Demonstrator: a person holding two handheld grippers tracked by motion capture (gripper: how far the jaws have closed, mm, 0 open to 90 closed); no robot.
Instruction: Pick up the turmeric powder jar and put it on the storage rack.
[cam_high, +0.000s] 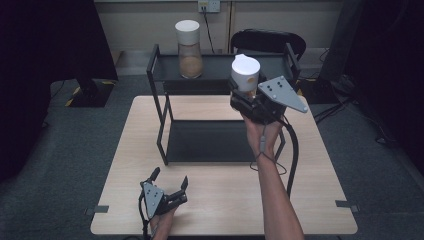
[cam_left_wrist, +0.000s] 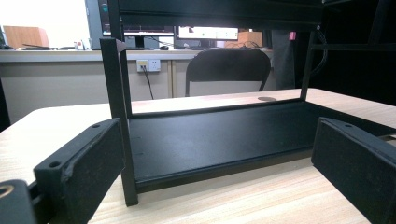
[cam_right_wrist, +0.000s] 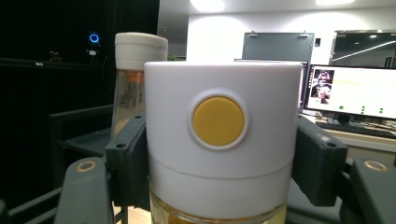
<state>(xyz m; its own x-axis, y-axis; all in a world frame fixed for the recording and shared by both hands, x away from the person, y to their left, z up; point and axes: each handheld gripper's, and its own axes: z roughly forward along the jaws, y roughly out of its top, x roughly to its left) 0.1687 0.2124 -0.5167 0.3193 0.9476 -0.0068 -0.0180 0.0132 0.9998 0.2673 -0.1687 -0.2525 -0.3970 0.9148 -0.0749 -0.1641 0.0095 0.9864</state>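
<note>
In the high view, the right gripper (cam_high: 246, 95) is lifted over the counter (cam_high: 320, 200), beside the top tier of the black rack (cam_high: 159, 120). Its jaws pinch a jar (cam_high: 245, 72) with a white lid. A second jar (cam_high: 189, 49) stands on the top shelf, well apart to the left of these jaws. The left gripper (cam_high: 170, 179) rests low on the counter, its jaws spread with nothing between them.

In the left gripper view, the lower shelf (cam_left_wrist: 210, 140) of the rack lies just ahead of the spread jaws.

In the right gripper view, the jar (cam_right_wrist: 223, 140) sits upright between the jaws, which press its lid from both sides. The second jar (cam_right_wrist: 135, 79) stands behind the left jaw.
</note>
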